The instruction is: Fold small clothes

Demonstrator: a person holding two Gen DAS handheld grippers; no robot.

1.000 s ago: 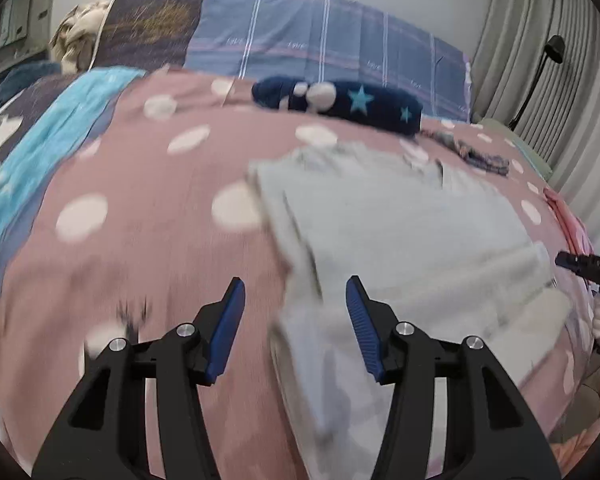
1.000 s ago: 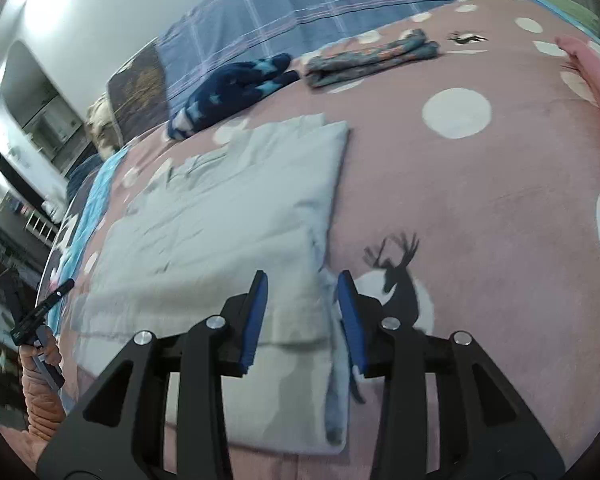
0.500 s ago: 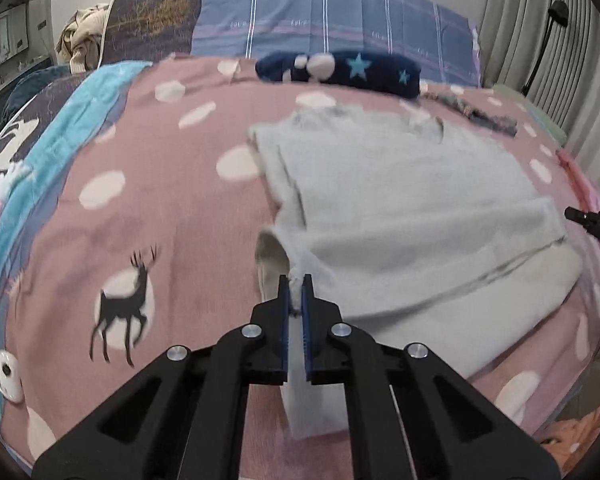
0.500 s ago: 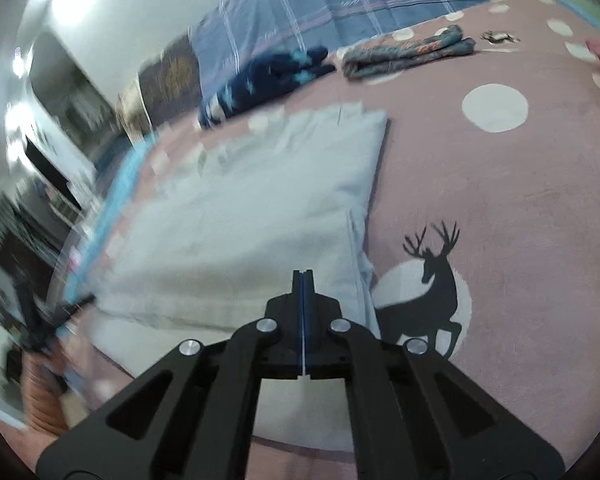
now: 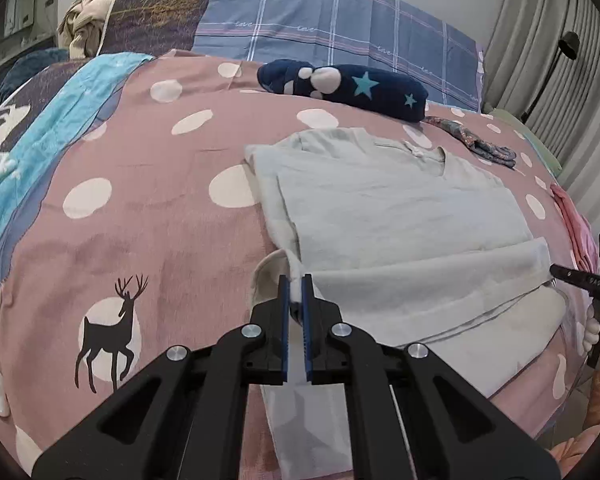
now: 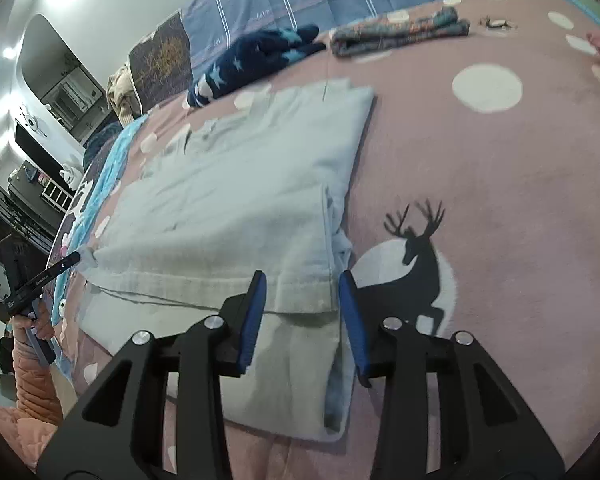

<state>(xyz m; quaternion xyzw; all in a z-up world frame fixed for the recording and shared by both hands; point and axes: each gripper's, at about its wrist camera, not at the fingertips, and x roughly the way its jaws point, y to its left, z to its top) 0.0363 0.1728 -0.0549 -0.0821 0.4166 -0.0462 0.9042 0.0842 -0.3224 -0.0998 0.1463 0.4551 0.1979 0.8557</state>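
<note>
Left wrist view: pale shirt pinched on a spotted bed

A pink polka-dot bedspread (image 5: 148,200) with deer prints fills both views. On it lies a pale grey shirt (image 5: 400,216), its lower hem folded up. The left gripper (image 5: 296,300) pinches that fold's left corner. The right gripper (image 6: 302,308) stands spread, straddling the right corner. Writing on the checked pillow (image 5: 340,36) is too small to read. The shirt's near edge is cut off behind the gripper frames.

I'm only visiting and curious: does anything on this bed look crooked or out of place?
The pale shirt is only partly folded: its bottom hem is turned up unevenly. The left claw pinches one corner while the right claw stands open over the other, so the fold sags between them.
</note>
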